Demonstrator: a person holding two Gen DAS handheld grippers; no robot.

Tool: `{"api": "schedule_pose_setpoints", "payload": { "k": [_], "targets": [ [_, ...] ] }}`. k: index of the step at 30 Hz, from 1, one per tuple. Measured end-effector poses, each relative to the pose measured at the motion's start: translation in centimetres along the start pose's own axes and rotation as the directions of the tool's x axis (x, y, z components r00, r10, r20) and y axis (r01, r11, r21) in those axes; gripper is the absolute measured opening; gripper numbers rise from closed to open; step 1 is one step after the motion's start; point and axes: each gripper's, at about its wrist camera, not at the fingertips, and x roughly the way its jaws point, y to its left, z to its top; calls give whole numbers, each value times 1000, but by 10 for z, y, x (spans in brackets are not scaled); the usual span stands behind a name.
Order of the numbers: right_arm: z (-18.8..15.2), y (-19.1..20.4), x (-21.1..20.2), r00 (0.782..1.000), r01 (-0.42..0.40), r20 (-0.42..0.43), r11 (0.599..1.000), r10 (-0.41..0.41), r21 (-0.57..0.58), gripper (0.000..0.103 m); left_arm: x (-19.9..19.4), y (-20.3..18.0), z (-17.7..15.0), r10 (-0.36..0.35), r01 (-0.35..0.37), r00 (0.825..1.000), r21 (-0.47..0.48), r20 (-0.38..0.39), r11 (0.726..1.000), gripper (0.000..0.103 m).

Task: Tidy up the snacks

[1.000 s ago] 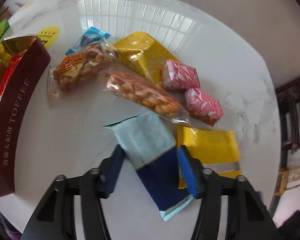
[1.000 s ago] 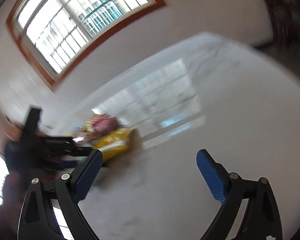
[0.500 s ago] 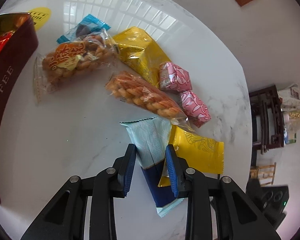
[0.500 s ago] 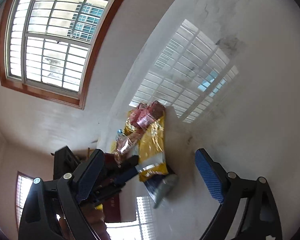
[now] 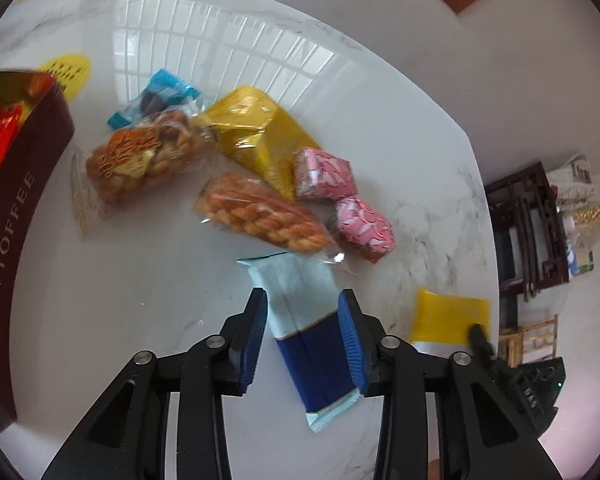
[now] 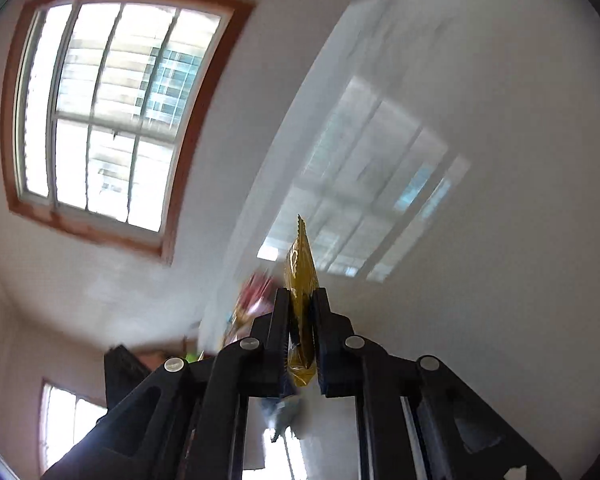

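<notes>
My left gripper (image 5: pixel 302 316) is shut on a pale-blue and navy snack packet (image 5: pixel 308 328), pads against both its sides, just above the white marble table (image 5: pixel 140 280). My right gripper (image 6: pixel 300 300) is shut on a yellow snack packet (image 6: pixel 300 276) held edge-on; the same packet shows in the left wrist view (image 5: pixel 450 318) at the table's right edge. Two twisted-dough bags (image 5: pixel 260 216) (image 5: pixel 140 160), a gold packet (image 5: pixel 260 132), two pink wrapped sweets (image 5: pixel 324 174) (image 5: pixel 364 228) and a blue candy (image 5: pixel 156 96) lie on the table.
A dark red TOFFEE box (image 5: pixel 16 216) with red and gold packets inside stands at the left. A yellow round label (image 5: pixel 66 70) lies at the far left. Dark wooden furniture (image 5: pixel 528 232) stands beyond the table's right edge. A window (image 6: pixel 112 116) fills the right wrist view.
My right gripper closed on the yellow packet and pulled it right, away from the pile. My left gripper opened slightly wider around the blue packet, still gripping it.
</notes>
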Motion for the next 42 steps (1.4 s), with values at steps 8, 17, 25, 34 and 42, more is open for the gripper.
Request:
{"api": "schedule_pose_setpoints", "payload": {
  "k": [8,17,25,34,42],
  "targets": [
    [18,-29,-44,990,114,85,993,-111,-35,12,13,-27,-7,110,-110,994,-14,-22,994,55],
    [17,-37,-41,996,70,61,997,-69,-16,12,27,-28,-10,206,-214,976,-123,-71,969,71],
    [14,-41,-41,996,55,63,998,-55,-2,12,53,-65,-15,370,-369,927,23,-67,929,72],
    [14,-42,-41,995,82,60,997,-81,-13,10,33,-51,-34,298,-298,954,90,16,950,54],
    [12,-39,-46,988,122,105,992,-117,-42,10,-13,-35,-60,234,-249,966,157,109,956,52]
  ]
}}
